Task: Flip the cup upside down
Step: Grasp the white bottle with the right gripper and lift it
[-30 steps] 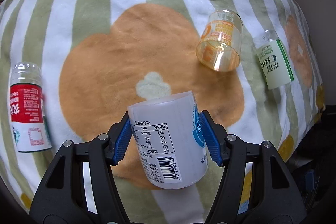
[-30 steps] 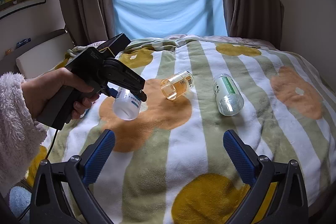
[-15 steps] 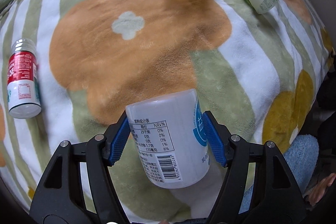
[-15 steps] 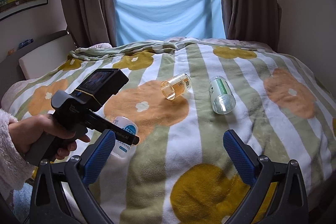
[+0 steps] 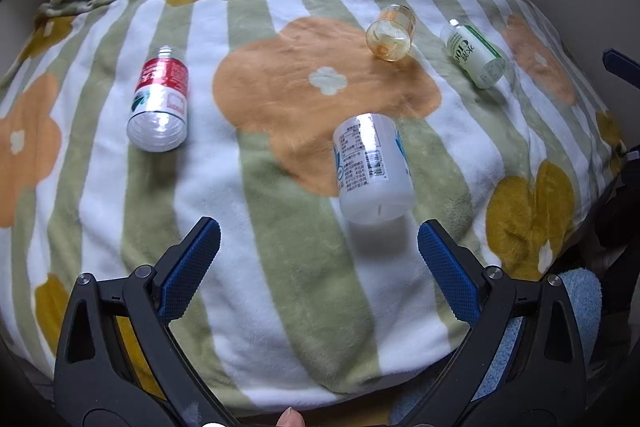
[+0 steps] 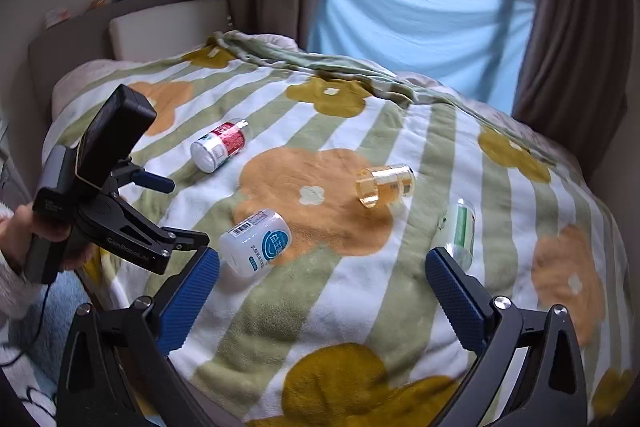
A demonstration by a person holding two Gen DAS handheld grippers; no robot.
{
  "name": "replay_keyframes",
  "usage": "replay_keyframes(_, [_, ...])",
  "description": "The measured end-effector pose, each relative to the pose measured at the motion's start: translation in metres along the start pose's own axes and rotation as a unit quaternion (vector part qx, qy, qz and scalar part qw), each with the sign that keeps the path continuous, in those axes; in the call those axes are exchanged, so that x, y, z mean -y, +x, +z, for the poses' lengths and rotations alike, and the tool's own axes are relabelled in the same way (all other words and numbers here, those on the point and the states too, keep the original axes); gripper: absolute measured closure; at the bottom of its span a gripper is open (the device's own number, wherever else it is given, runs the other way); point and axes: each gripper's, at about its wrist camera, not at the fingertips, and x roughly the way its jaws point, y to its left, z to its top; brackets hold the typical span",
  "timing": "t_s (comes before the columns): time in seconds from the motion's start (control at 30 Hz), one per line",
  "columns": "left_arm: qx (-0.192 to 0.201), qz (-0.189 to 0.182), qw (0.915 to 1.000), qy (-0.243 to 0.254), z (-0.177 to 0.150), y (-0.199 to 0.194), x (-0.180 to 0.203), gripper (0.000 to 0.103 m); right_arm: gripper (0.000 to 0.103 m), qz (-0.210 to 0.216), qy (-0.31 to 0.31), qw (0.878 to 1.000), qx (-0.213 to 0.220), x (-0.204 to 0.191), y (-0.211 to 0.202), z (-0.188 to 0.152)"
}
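Left wrist view: left gripper (image 5: 318, 259) jaws, earlier clamping the white cup (image 5: 370, 169), now spread, cup released on blanket (image 5: 280, 287); right gripper (image 6: 322, 297) jaws open.

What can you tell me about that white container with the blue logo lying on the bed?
The white container is a squat, opaque plastic-looking cylinder lying on its side on the flower-patterned blanket, partly over an orange flower. Its wrap label carries a blue round logo, printed text and a barcode. The flat end facing the left gripper is closed. Only the blanket touches it; the gripper's jaws stand open, clear of it.
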Motion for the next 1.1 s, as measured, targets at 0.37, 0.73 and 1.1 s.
replay_keyframes(0.37, [0.064, 0.004, 0.9915, -0.113, -0.055, -0.058, -0.042, 0.004, 0.001, 0.105, -0.514, 0.84, -0.135, -0.07, 0.097, -0.001])
replay_keyframes(0.73, [0.062, 0.008, 0.9866, -0.151, -0.062, -0.047, -0.065, 0.004, 0.024, 0.11, -0.751, 0.631, -0.159, -0.113, 0.177, -0.039])
replay_keyframes(1.1, [0.063, -0.009, 0.9821, -0.178, -0.067, -0.043, -0.081, 0.004, 0.042, 0.153, -0.707, 0.65, -0.232, -0.135, 0.208, -0.028])
